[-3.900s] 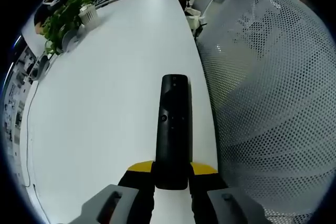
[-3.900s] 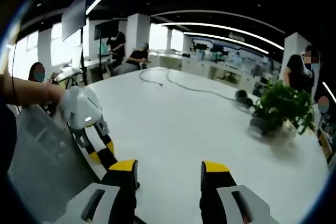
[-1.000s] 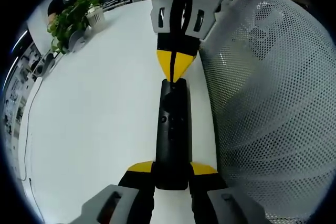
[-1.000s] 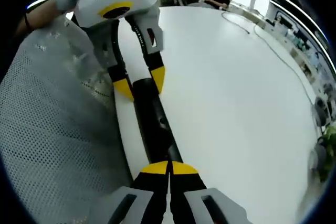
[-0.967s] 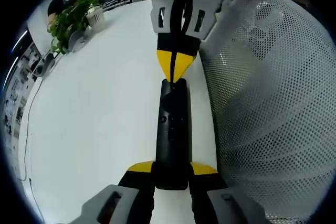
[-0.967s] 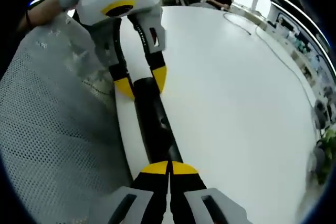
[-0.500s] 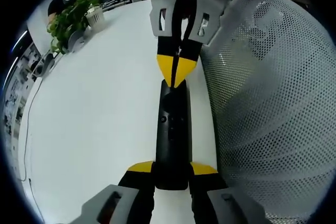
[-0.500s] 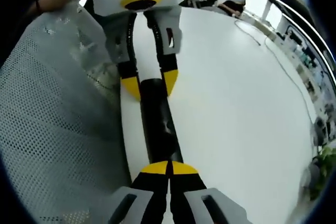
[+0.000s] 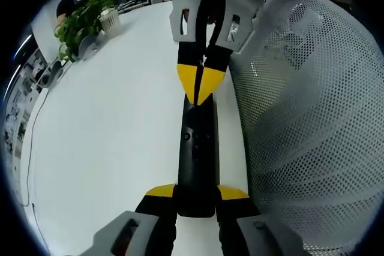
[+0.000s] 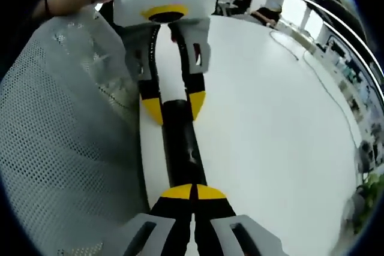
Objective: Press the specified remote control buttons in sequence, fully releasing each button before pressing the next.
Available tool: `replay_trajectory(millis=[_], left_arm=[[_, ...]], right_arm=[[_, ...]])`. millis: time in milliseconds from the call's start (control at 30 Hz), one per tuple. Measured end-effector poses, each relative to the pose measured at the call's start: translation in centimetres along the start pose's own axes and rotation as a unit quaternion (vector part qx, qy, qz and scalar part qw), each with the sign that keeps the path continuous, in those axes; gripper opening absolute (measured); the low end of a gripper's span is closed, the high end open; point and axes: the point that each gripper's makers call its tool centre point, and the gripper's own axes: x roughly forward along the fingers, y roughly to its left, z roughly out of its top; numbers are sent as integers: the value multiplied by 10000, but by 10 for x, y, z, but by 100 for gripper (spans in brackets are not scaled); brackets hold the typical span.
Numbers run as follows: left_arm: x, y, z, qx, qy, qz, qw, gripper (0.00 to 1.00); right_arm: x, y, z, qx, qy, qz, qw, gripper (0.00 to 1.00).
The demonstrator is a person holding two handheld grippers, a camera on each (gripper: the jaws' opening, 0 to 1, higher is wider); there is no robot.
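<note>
Two tongs work one black remote control (image 9: 197,148), a slim, rigid bar held above the white bench (image 9: 108,136), close beside a white mesh chair back (image 9: 306,124).

1. Holding tongs: the left tongs (image 9: 196,193) clamp the near end of the remote control, one yellow-tipped jaw on each long edge. In the right gripper view the same tongs (image 10: 173,107) grip the remote control (image 10: 180,148) at its far end.

2. Pressing tongs: the right tongs (image 9: 201,93) have their jaws closed together into a single yellow wedge. The wedge tip sits at the upper end of the remote control, beyond the round button (image 9: 187,136). Whether the tip bears on a key cannot be told. In their own view these tongs (image 10: 193,192) show both tips meeting with no gap.

3. Handling judgement: the body is probably light, stiff and smooth, so it may slide or pivot under a press. Grip on the long edges at the button-free end suits it, leaving the key face exposed. Press straight down, then lift fully clear.
</note>
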Motion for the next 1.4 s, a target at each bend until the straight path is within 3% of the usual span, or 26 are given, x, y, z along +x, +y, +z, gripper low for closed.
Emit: replay_trajectory(millis=[200,467,567,700,867,1000,1100,1400], left_arm=[[0,0,0,14,17,-7,10000,25],[0,1,0,21,17,-25,10000,25],[1,0,0,33,91,-36,9999,25],[1,0,0,38,154,-19,9999,25],[0,1,0,-14,58,-21,10000,25],[0,1,0,-40,28,-1,10000,25],[0,1,0,-45,23,4,10000,25],[0,1,0,-42,4,-4,10000,25]], right_arm=[[2,0,-5,-444,181,-80,9988,0],[4,-2,-3,-513,267,-146,9982,0],[6,-2,-2,-1021,512,-34,9934,0],[6,-5,3,-172,52,-44,9998,0],[5,-6,2,-58,-88,147,9998,0],[5,-8,4,-174,-99,6,9998,0],[4,-5,9,-90,-231,113,9996,0],[7,-2,5,-129,-161,183,9996,4]])
